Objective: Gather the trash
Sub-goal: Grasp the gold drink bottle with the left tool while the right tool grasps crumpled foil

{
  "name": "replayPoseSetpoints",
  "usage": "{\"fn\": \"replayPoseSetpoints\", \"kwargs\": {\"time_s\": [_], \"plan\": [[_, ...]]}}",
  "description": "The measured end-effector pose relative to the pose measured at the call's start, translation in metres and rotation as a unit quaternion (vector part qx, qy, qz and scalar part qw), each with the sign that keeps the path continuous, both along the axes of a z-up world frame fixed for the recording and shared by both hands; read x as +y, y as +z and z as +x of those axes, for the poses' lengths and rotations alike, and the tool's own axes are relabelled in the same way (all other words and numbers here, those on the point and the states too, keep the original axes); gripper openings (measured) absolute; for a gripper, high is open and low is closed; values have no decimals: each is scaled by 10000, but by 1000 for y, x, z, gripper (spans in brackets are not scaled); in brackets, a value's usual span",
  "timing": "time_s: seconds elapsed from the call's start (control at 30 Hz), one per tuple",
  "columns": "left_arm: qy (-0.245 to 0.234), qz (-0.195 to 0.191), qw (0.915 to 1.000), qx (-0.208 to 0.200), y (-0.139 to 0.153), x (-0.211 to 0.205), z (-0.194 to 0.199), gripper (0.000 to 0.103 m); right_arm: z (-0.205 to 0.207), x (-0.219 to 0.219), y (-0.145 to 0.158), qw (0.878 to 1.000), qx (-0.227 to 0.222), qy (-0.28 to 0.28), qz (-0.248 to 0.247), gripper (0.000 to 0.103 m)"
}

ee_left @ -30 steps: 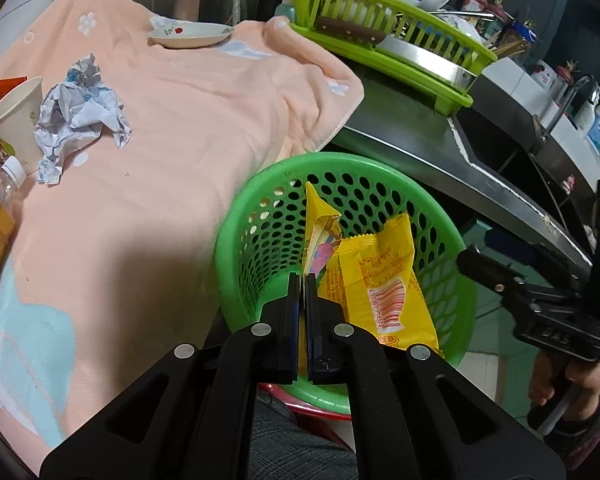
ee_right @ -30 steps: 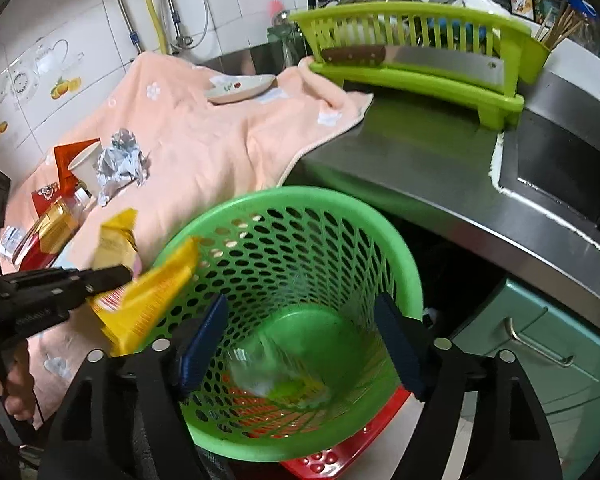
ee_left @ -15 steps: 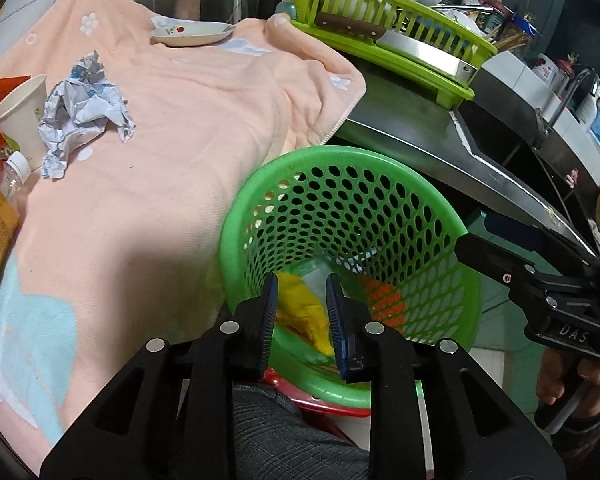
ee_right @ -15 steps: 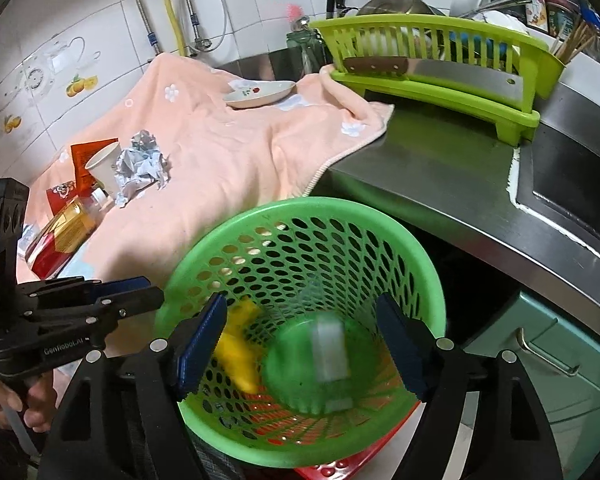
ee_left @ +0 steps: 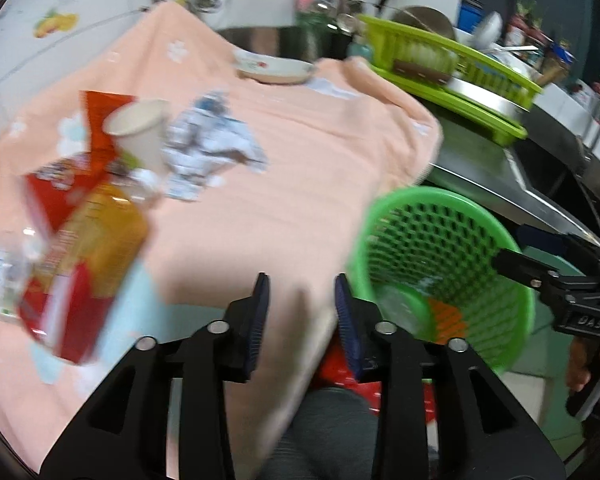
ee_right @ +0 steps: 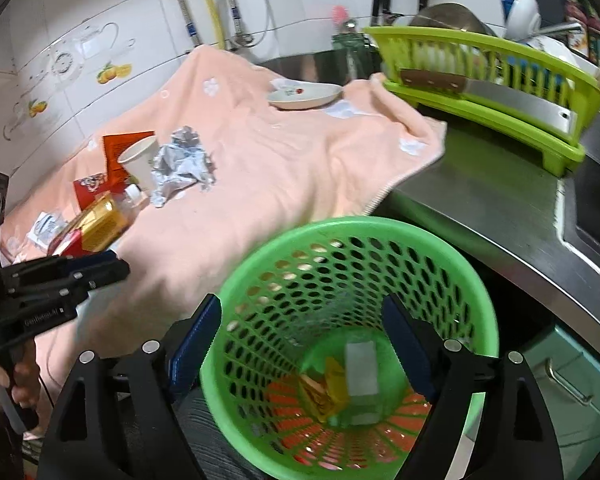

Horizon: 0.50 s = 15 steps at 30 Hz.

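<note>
Crumpled paper (ee_left: 210,146), light and crushable, lay ahead-left of the empty, just-opening left hand-held gripper (ee_left: 302,320); any protruding fold offered a hold.

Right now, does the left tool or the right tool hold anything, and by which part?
Nothing is held. The left tool has just been opening, empty; the right tool stands open around the green basket.

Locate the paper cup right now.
In the right wrist view the paper cup sits at left on the peach towel, between the orange packet and the crumpled paper.
</note>
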<state>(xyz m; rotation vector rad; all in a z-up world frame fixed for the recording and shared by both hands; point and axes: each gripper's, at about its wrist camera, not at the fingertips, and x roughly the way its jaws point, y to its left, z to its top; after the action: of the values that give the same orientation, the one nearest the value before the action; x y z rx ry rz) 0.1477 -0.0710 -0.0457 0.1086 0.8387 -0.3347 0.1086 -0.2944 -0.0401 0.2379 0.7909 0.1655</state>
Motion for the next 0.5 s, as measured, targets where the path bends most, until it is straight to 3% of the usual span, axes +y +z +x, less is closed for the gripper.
{"fn": "replayPoseSetpoints", "kwargs": {"time_s": [0.23, 0.5], "plan": [[526, 303, 9978, -261, 24, 63, 24, 47, 19, 28, 12, 9993, -89, 346, -83, 82], [437, 524, 9976, -134, 23, 103, 52, 70, 49, 59, 25, 9971, -181, 706, -219, 83]]}}
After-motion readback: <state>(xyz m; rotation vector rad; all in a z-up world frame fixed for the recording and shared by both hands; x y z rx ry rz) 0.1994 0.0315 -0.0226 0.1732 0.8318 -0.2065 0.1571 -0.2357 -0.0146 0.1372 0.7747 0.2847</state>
